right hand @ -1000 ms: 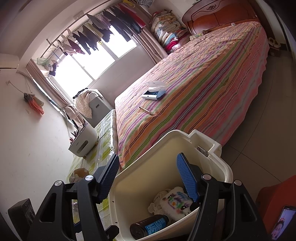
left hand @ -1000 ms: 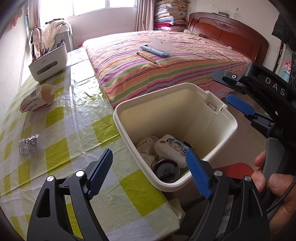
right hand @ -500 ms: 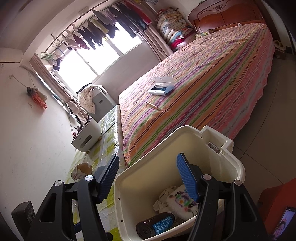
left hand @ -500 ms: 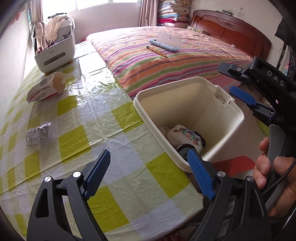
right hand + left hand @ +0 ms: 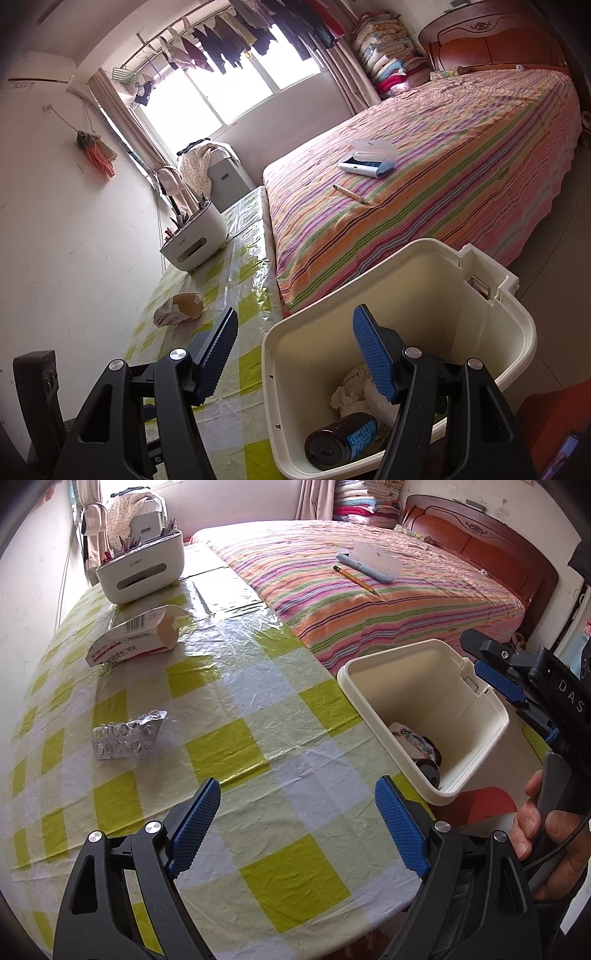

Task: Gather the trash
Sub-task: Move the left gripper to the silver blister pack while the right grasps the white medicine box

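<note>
1. Cream plastic forms the trash bin (image 5: 476,738), a smooth, rounded-rectangular tub at the right of the left wrist view, just off the table's edge; it already holds a dark cylindrical can (image 5: 341,441), crumpled white tissue (image 5: 351,386) and a patterned soft item (image 5: 413,738).
2. Left gripper (image 5: 297,829): ribbed blue pads spread wide with nothing between them, poised above the tablecloth (image 5: 258,709) at the bottom centre of its frame.
3. Right gripper (image 5: 295,350): pads likewise spread and empty, straddling the bin's near-left rim at the bottom centre of its view; a hand (image 5: 546,834) grips its handle at the right edge of the left wrist view.
4. Remaining trash, both on the table and well apart from the bin: a crinkled silver foil blister pack (image 5: 127,734) at middle left, and an open cardboard medicine box (image 5: 136,638) with a barcode flap at upper left.
5. Step in hand, as judged: between deposits, with the left gripper turning toward the next piece, probably the blister pack.
6. Next move calls for a low, flat approach; the foil is thin and springy and lies on a glossy, wrinkled plastic cover over yellow-green checks, so the pads may slide or catch the film.
7. Untouched surroundings: a white desk organiser (image 5: 142,568) at upper left; a pencil (image 5: 356,580) and pencil case (image 5: 369,561) on the striped bedspread (image 5: 388,609).
</note>
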Demonstrator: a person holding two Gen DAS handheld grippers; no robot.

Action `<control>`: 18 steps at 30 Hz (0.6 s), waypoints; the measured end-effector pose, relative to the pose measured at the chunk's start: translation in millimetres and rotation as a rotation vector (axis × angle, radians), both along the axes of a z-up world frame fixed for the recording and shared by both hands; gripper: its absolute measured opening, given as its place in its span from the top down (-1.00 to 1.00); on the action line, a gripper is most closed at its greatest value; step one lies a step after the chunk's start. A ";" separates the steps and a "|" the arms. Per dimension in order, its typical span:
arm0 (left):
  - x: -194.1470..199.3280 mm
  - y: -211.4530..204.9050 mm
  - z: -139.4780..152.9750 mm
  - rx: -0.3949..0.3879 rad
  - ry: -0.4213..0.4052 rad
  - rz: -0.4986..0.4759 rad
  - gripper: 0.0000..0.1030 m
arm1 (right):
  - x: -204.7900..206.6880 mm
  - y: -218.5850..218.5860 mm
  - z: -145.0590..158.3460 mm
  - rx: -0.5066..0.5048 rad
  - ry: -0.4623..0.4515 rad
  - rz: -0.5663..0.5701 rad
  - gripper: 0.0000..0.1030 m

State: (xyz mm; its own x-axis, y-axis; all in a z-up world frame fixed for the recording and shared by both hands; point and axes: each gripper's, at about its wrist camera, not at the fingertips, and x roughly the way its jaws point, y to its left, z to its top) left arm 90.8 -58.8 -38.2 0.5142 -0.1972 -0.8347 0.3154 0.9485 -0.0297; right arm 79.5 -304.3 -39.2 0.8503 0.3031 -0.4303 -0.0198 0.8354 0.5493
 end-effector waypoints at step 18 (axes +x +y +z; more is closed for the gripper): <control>37.0 50.3 37.0 0.041 -0.001 -0.067 -0.64 | 45.8 64.8 17.2 -0.097 -0.004 0.313 -0.23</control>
State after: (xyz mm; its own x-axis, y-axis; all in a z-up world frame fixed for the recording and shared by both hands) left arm 127.9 -8.4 -1.3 0.5014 -0.1973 -0.8424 0.3784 0.9256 0.0085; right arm 125.3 -239.6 -22.0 0.7244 0.5076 -0.4666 -0.2859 0.8370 0.4666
